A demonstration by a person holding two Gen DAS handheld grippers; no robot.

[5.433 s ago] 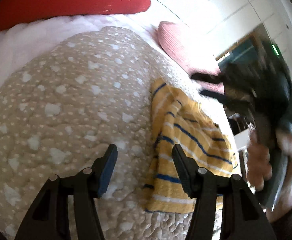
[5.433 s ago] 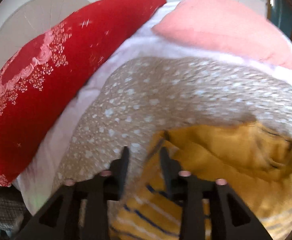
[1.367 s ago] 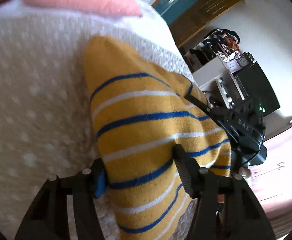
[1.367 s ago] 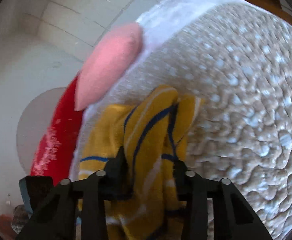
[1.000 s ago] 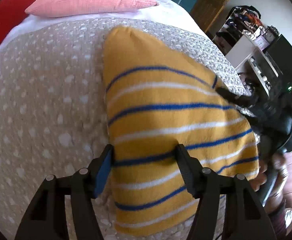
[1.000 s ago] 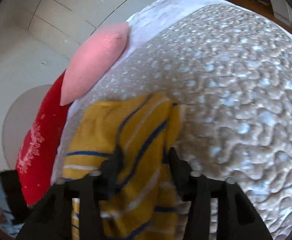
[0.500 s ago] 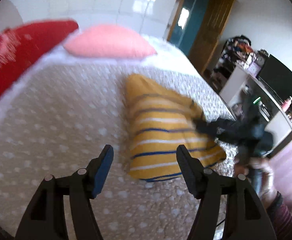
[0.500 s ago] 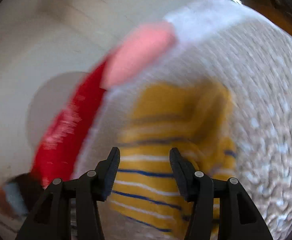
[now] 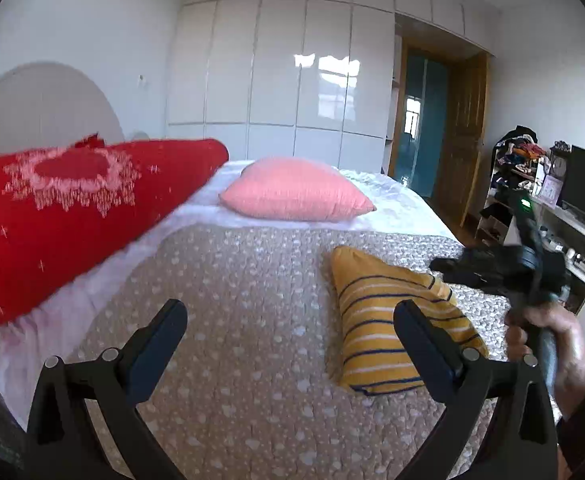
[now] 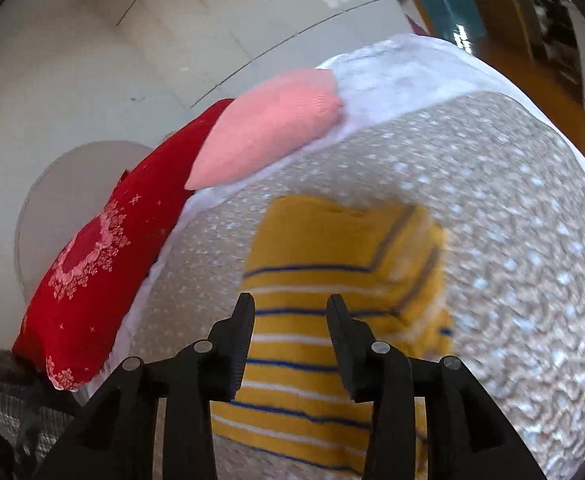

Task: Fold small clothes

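Note:
A yellow knit garment with blue and white stripes (image 9: 388,312) lies folded on the beige dotted quilt (image 9: 252,320), right of centre. It also shows in the right wrist view (image 10: 332,280). My left gripper (image 9: 290,328) is wide open and empty, raised above the quilt to the garment's left. My right gripper (image 10: 290,316) is open and empty just above the garment's near part. In the left wrist view the right gripper (image 9: 488,268) shows dark and blurred over the garment's right edge.
A red pillow (image 9: 60,212) and a pink pillow (image 9: 296,194) lie at the head of the bed. White wardrobe doors (image 9: 292,80) stand behind. A wooden door (image 9: 460,140) and cluttered shelves with a screen (image 9: 552,192) stand right of the bed.
Both grippers let go of the folded garment and drew back and up from it. The left gripper opened wider. The garment now lies flat on the quilt.

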